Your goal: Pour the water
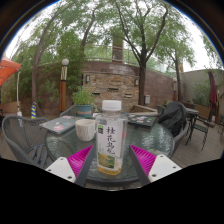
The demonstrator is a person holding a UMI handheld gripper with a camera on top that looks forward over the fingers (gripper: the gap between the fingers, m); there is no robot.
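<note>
Bottle: bottle (110, 138) stood upright on the glass tabletop (40, 135), near its front edge, white cap on, pale liquid filling most of it.
Cup: white cup (86, 129) stood just left of the bottle and a little farther in, apparently the place to pour.
Gripper: gripper (110, 163) was spread wide, one pink pad (79, 160) to each side of the bottle's base, with a gap on both sides; nothing was clamped.
Handling: bottle looked like thin plastic, so likely light but sloshy and easy to dent; the label probably gives better friction than bare plastic.
Hold: mid-body, across the label, seemed the best place, firm but not crushing.
Obstacle: the cap was still on, so pouring could not begin yet.
Surroundings: chairs (22, 132) around the tabletop, trees and a brick wall beyond.
</note>
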